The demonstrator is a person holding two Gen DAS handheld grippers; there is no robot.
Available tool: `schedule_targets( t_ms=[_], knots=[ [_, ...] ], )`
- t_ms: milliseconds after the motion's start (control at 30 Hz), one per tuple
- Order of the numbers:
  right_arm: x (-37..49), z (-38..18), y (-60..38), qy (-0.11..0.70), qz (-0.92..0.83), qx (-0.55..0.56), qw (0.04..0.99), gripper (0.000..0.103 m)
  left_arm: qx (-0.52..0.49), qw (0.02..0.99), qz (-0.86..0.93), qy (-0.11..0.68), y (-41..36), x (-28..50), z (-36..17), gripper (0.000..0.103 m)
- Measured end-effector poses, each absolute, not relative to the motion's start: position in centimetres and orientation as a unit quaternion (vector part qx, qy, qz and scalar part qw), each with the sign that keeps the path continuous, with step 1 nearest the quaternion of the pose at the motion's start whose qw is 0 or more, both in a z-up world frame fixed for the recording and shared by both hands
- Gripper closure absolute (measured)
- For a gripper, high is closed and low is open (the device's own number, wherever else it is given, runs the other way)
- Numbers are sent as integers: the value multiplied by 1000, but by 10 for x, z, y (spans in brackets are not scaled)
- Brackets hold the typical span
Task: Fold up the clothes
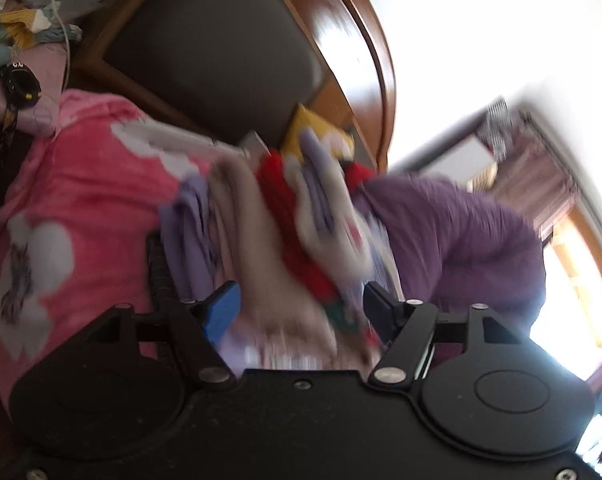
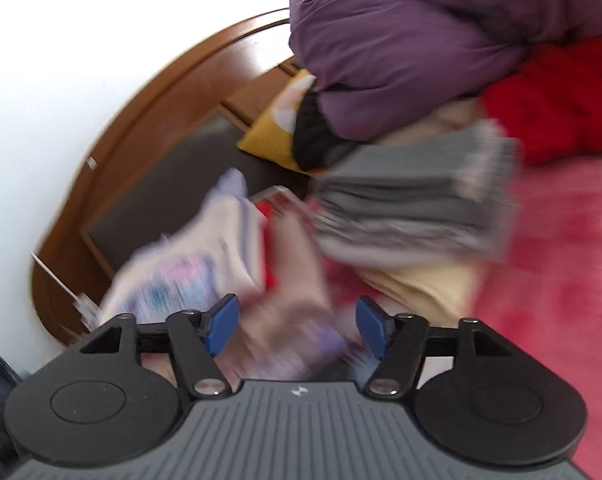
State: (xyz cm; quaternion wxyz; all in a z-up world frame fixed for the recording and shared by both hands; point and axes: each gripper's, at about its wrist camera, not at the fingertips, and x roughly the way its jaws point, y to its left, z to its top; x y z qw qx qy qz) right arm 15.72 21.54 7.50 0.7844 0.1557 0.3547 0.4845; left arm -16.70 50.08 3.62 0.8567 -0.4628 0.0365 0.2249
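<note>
On the pink blanket (image 1: 81,184): folding partly done, both claws released.

At your left, the left gripper (image 1: 301,308) stands with its jaws well apart and its blue pads clear of any cloth; directly ahead of it lies a blurred pile of beige, lilac and red garments (image 1: 285,216), apparently stacked, with a purple padded jacket (image 1: 461,232) bunched beyond; moving right, the right gripper (image 2: 295,328) is likewise wide open and holds nothing, though the printed pale garment (image 2: 189,276) lies just below and ahead of it; further right, a folded grey striped garment (image 2: 413,208) rests on a cream one (image 2: 425,284); judge the purple jacket and a red garment (image 2: 561,108) as work remaining; blur prevents confirming neatness.
</note>
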Motion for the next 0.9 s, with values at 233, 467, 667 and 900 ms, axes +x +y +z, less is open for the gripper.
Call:
schedule_targets(
  t_ms=[233, 467, 667, 900],
  knots=[
    [96, 68, 64, 369, 371, 126, 842, 4, -436, 875, 156, 143, 401, -136, 44, 19],
    [37, 60, -59, 369, 220, 85, 899, 0, -278, 924, 83, 251, 251, -74, 64, 10],
    [-2, 54, -144, 374, 132, 102, 912, 0, -136, 942, 43, 305, 120, -48, 61, 2],
    [-35, 41, -190, 375, 82, 98, 918, 0, -87, 940, 6, 329, 48, -49, 56, 0]
  ],
)
